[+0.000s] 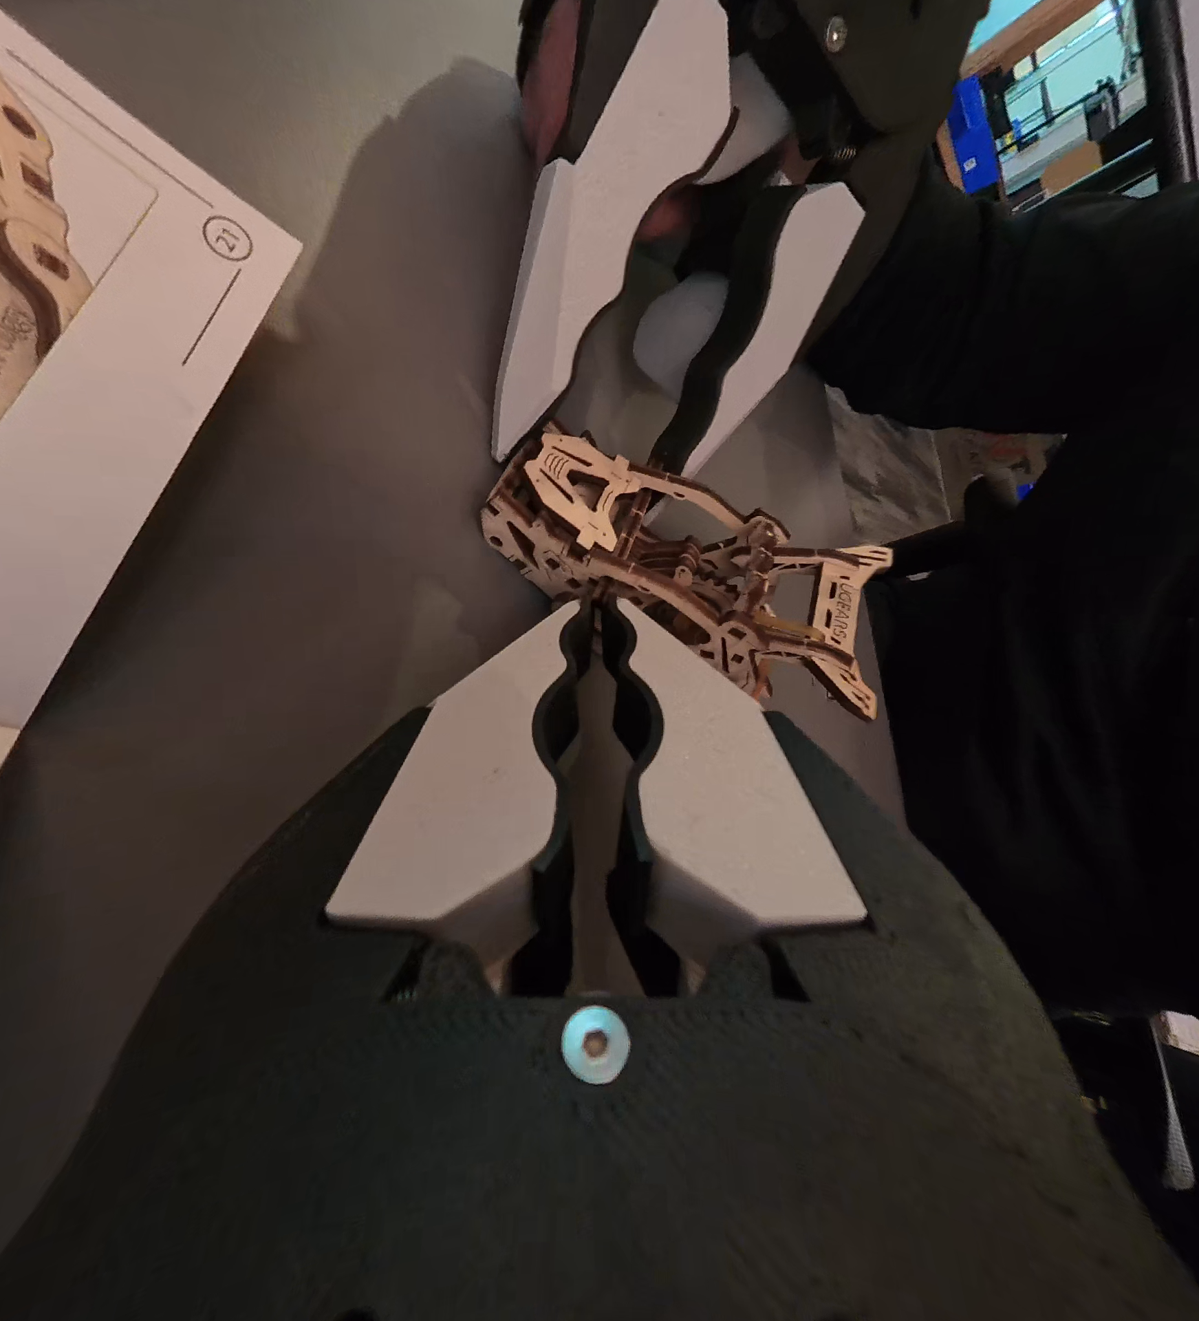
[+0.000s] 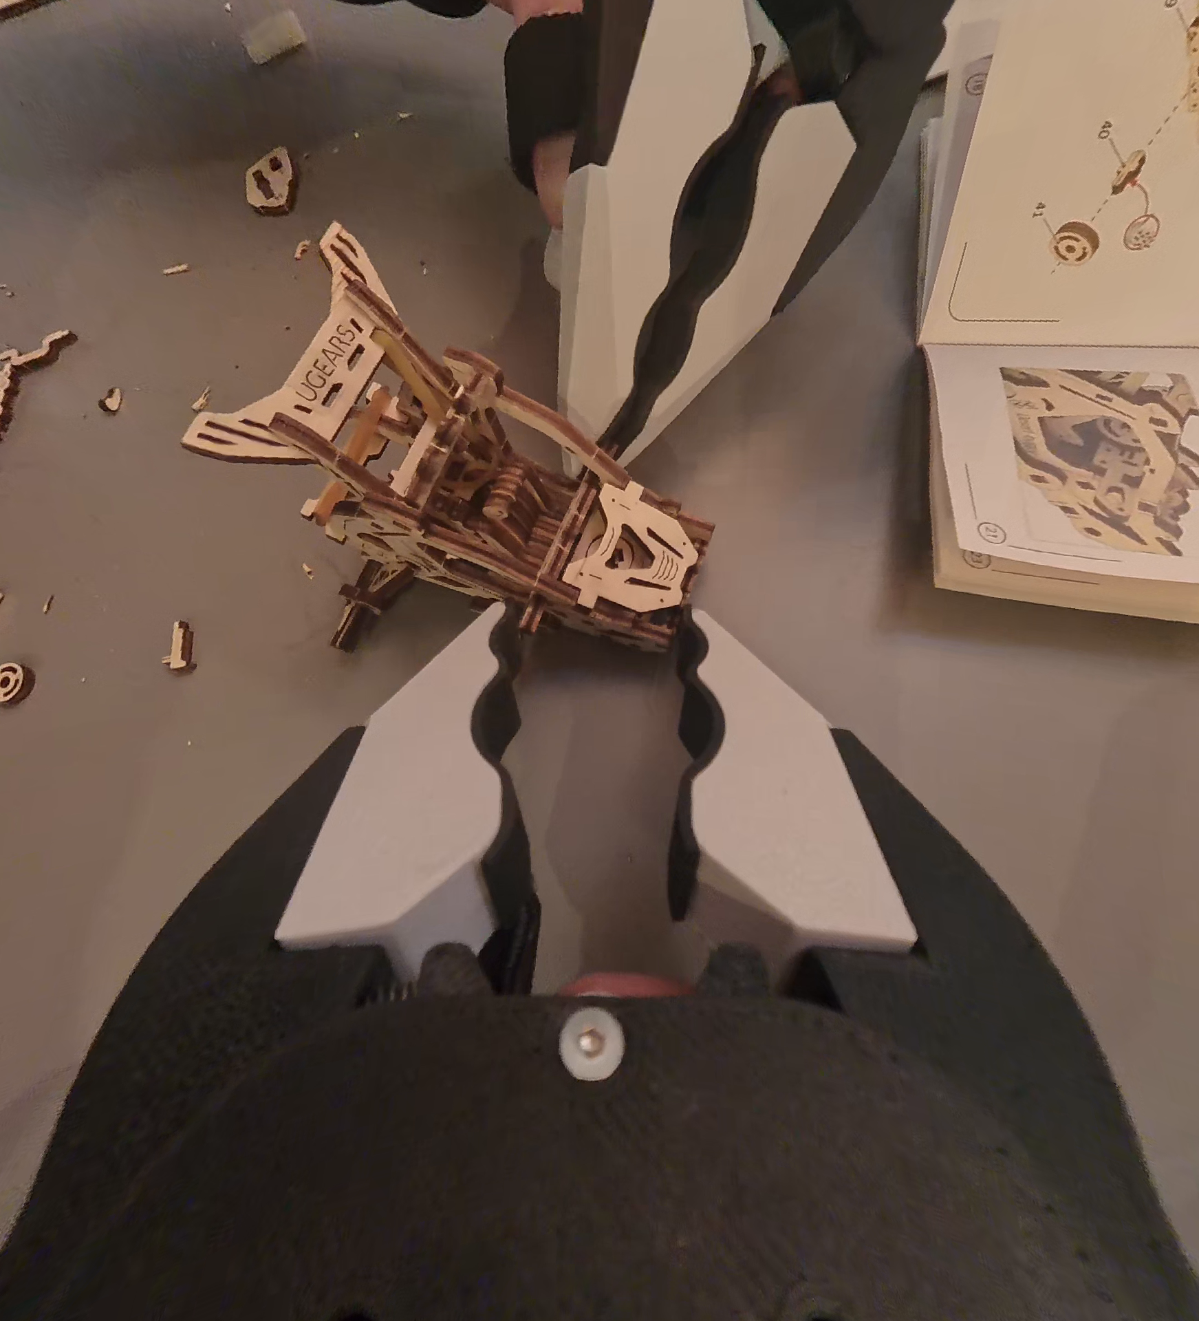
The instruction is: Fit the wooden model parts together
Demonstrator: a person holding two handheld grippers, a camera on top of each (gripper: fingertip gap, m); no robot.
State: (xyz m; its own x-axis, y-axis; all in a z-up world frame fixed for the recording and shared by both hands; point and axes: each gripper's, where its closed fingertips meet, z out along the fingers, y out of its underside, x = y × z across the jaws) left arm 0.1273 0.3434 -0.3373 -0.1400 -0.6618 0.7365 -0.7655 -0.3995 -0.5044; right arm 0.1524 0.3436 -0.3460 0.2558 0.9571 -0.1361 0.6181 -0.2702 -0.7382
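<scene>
On the grey tabletop (image 2: 153, 822), small pale laser-cut wooden offcuts (image 2: 17, 382) lie scattered well left of the right tool (image 2: 596, 629). The partly built pale plywood model with dark burnt edges (image 2: 453, 493) sits tilted, its boxy end between that tool's spread white fingers, which clench it on both sides. The left tool (image 1: 596, 607) is clenched thin on a strut at the model's (image 1: 660, 565) edge, opposite the right tool (image 1: 603, 457). An open white instruction booklet (image 2: 1082, 457) lies right.
</scene>
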